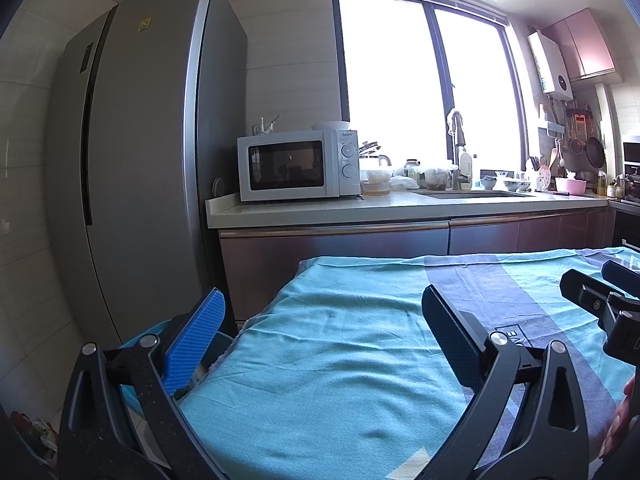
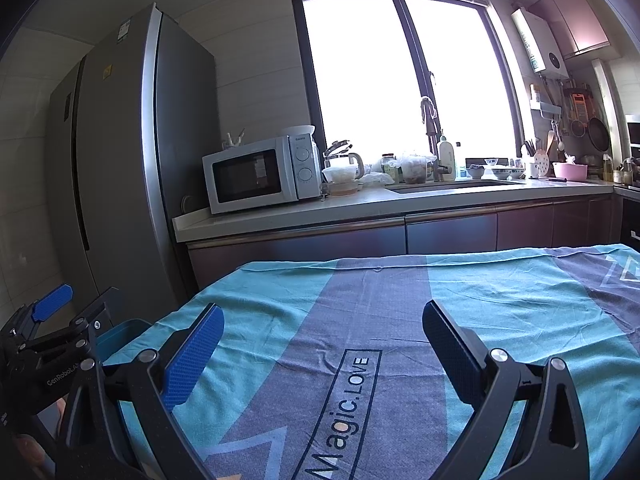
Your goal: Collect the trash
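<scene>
Both our left tongs (image 1: 322, 330) and right tongs (image 2: 322, 344) hover released over the teal-and-grey cloth-covered table (image 2: 500, 300); no trash shows on it, so we should scan before reaching.

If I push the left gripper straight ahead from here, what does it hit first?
Nothing nearby: the left gripper is open above the teal cloth, which lies bare ahead. Past the table's far edge, the counter cabinets come first, probably; depth is unclear.
</scene>
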`<state>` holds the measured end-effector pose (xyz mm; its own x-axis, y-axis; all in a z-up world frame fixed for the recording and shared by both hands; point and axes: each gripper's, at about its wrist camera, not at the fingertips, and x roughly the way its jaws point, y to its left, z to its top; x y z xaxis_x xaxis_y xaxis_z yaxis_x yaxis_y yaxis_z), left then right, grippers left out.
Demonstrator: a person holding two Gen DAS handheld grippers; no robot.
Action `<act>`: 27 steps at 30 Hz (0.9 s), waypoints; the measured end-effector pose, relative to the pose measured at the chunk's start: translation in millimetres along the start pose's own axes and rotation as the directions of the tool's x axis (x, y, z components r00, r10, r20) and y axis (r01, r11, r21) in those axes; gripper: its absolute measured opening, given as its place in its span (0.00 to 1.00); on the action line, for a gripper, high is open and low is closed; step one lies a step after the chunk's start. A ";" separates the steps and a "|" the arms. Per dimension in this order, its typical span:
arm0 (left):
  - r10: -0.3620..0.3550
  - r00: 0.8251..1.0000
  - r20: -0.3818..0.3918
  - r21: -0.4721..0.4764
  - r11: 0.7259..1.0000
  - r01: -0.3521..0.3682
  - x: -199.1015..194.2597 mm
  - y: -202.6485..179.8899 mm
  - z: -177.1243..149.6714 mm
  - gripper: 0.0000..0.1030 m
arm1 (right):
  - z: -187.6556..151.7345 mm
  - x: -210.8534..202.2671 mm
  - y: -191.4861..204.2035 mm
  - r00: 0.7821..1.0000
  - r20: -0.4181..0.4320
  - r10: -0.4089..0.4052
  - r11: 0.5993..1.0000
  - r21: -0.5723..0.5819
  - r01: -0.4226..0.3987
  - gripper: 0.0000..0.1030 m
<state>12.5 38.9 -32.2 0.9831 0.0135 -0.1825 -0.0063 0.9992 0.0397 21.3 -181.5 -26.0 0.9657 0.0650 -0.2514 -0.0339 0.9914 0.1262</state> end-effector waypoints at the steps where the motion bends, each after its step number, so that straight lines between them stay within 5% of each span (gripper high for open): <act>1: 0.001 1.000 0.000 0.000 1.000 -0.001 -0.1 0.1 -0.2 0.94 | -0.3 -0.4 0.1 1.000 0.001 0.000 1.000 0.000 0.000 0.93; 27: -0.003 1.000 -0.003 0.002 1.000 0.003 0.5 -0.7 -1.3 0.94 | -1.6 -0.7 -1.1 1.000 -0.003 -0.001 1.000 0.003 0.001 0.93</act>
<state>12.8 38.2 -33.6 0.9825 0.0109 -0.1858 -0.0032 0.9991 0.0414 20.3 -182.5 -27.6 0.9650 0.0648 -0.2541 -0.0327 0.9911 0.1287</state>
